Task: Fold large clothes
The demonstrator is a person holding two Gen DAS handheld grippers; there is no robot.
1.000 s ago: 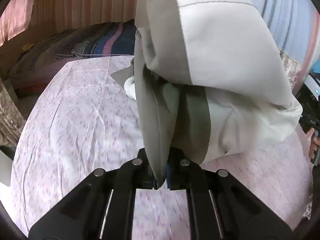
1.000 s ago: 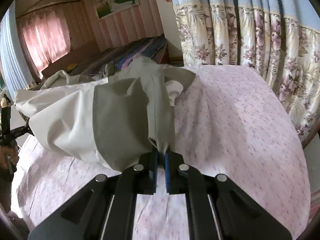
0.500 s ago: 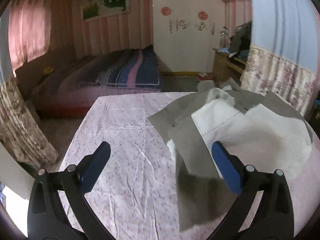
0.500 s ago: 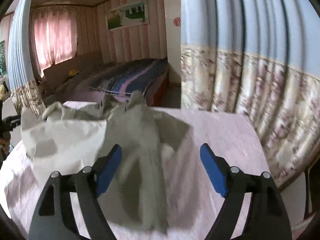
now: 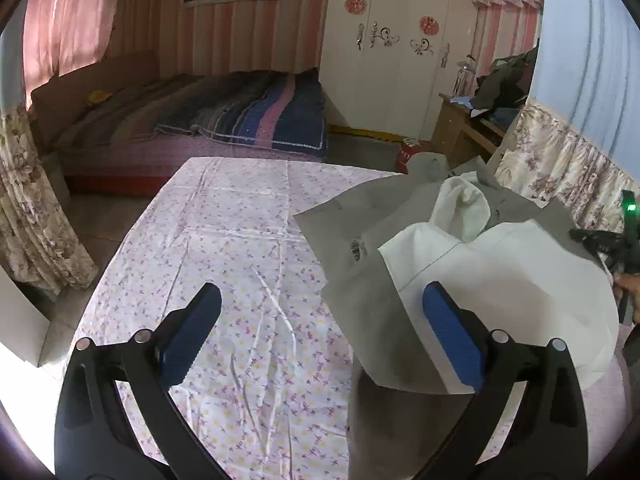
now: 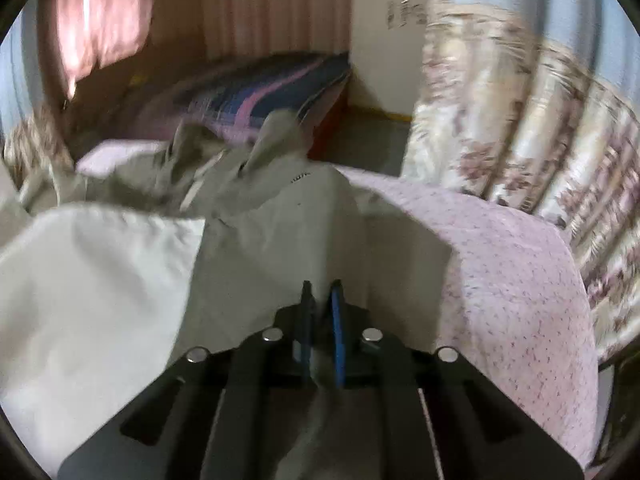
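**Garment spread on bed, right side under my closed fingers**

Garment (image 5: 460, 280), grey and white, lies on the floral sheet (image 5: 240, 280), collar at its far end. My left gripper (image 5: 320, 336) stands wide and empty, the garment's near hem to its right. My right gripper (image 6: 322, 312) is shut; whether cloth is pinched, I cannot tell. Right hand is nearer.

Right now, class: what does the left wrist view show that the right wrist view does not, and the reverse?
Left wrist view only: the open left claw with nothing between its pads, a white wardrobe, a cluttered wooden desk. Right wrist view only: the right claw closed, with fabric at its tips, and the garment's right-hand edge. Both: the grey-and-white garment on the floral sheet, and the striped bed.
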